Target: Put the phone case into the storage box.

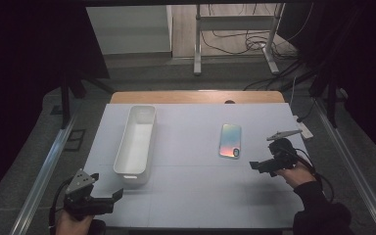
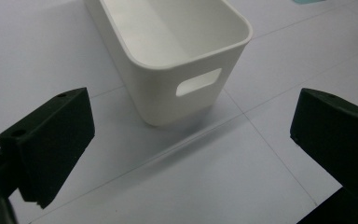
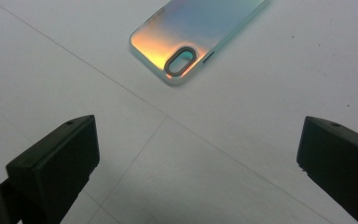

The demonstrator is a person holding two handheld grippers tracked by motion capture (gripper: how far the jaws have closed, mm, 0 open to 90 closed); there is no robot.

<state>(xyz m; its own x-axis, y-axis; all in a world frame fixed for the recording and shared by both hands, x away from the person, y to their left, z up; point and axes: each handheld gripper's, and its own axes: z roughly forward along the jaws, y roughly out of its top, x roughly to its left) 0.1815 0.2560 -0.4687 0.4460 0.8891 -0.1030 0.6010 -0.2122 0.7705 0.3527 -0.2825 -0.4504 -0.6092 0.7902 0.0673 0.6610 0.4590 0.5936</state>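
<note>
A long white bin (image 1: 137, 139) with a handle slot stands empty on the left half of the white table; in the left gripper view its near end (image 2: 182, 60) lies just ahead of the jaws. An iridescent phone case (image 1: 230, 140) lies flat, back up, right of centre; its camera-cutout end (image 3: 182, 51) shows in the right gripper view. My left gripper (image 1: 115, 196) sits open near the front left corner, short of the bin. My right gripper (image 1: 255, 166) is open just to the right of the case's near end, nothing between its jaws.
The white table top (image 1: 191, 191) ends close to both hands at the front. A wooden strip (image 1: 196, 96) runs along its far edge. Beyond stand metal frame legs (image 1: 197, 44) and floor cables (image 1: 254, 41). Metal rails (image 1: 44, 176) flank the table.
</note>
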